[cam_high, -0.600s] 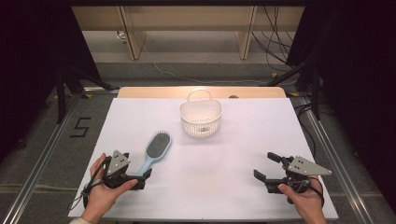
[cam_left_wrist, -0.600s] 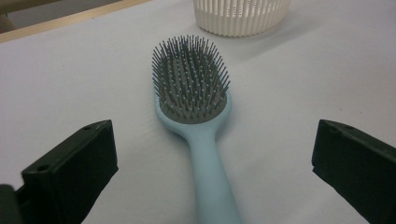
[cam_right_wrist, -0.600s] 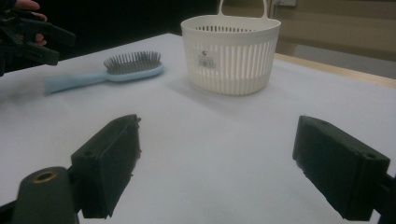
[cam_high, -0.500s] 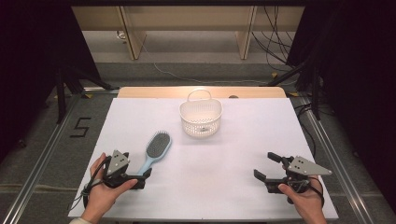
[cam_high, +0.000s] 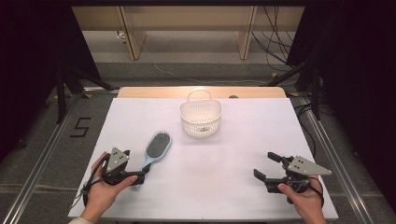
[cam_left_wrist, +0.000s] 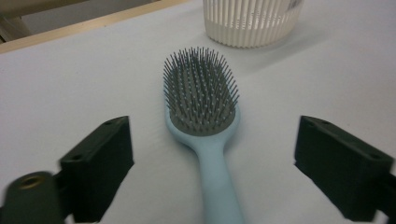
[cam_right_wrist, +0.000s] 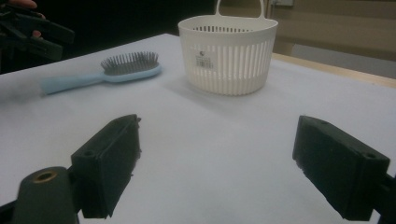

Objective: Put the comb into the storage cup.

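A light-blue hairbrush [cam_high: 158, 145] with grey bristles lies on the white table [cam_high: 243, 135], handle toward me. My left gripper [cam_high: 141, 172] stands open at the handle's end. In the left gripper view the brush [cam_left_wrist: 201, 93] runs up between the wide jaws of the left gripper [cam_left_wrist: 217, 140], and neither pad touches it. A white slatted basket [cam_high: 189, 122] with a loop handle stands at the back middle. My right gripper [cam_high: 266, 164] rests open at the front right with nothing between its fingers. The right gripper [cam_right_wrist: 224, 140] points toward the basket [cam_right_wrist: 229, 60] and the brush [cam_right_wrist: 126, 65].
A bare wooden strip [cam_high: 154, 92] borders the table's far edge. Metal rails [cam_high: 327, 140] run along both sides, and a "5" [cam_high: 80, 127] is marked on the floor to the left. Cables and stand legs [cam_high: 285, 70] sit beyond the table.
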A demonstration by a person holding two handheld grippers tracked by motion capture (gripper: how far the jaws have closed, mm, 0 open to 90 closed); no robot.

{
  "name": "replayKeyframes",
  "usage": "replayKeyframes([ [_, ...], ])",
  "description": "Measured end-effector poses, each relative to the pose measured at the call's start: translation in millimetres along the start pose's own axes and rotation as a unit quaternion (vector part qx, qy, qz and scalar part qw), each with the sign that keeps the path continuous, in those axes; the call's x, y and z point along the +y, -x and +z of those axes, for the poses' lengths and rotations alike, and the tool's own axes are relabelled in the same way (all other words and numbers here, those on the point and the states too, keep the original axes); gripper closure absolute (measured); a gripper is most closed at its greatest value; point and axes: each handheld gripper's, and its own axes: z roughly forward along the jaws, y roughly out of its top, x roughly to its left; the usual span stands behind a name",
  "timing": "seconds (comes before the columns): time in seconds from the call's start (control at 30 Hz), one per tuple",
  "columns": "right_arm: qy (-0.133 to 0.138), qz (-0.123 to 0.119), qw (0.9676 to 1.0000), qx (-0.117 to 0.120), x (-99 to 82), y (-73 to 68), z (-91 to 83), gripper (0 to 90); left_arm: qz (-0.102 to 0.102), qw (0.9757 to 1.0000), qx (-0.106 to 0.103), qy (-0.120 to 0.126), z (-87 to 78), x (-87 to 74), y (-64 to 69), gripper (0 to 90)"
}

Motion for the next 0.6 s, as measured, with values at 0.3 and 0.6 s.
replayKeyframes([
  [0.3,0.001,0.002,1.0,-0.003,-0.3,1.0,0.0,15.6,0.002,0.9985,-0.036,-0.04,11.9,17.6,11.1,86.7],
  [0.6,0.002,0.002,1.0,0.0,-0.5,1.2,0.5,15.5,-0.023,0.9907,-0.045,-0.127,34.4,19.0,15.7,89.8],
])
